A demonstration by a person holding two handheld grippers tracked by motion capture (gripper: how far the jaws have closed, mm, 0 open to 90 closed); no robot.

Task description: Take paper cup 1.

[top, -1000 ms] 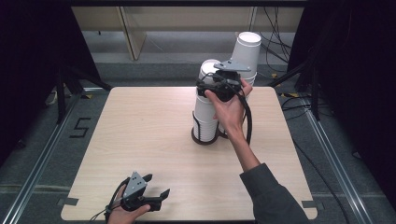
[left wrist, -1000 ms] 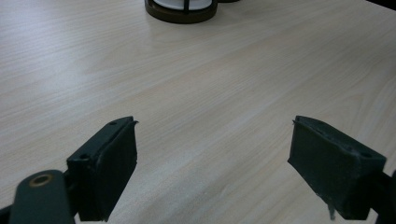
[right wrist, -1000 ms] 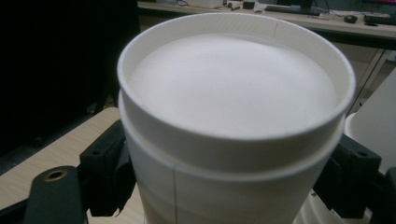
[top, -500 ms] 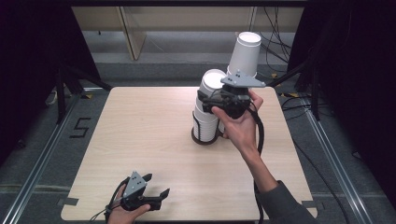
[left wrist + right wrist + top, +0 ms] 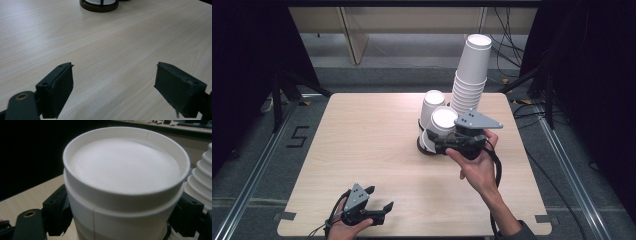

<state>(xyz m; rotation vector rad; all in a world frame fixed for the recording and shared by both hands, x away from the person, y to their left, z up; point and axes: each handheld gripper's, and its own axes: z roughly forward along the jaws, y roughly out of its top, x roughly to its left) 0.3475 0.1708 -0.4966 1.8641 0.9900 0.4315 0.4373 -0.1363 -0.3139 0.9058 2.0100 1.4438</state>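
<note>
Gripping an upside-down cup, the right gripper holds it upright, base up, over the holder beside the tall stack. Left gripper rests on the tabletop, jaws apart and empty.

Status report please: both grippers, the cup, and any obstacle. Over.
Left gripper open, empty, near front of table. Right gripper shut on upside-down paper cup, at the cup holder. Tall cup stack leans close behind.

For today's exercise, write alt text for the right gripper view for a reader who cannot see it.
An upside-down white paper cup stands close between the right gripper's two black jaws, nested on another cup. A ribbed cup stack rises at the right edge, above pale wooden table.
</note>
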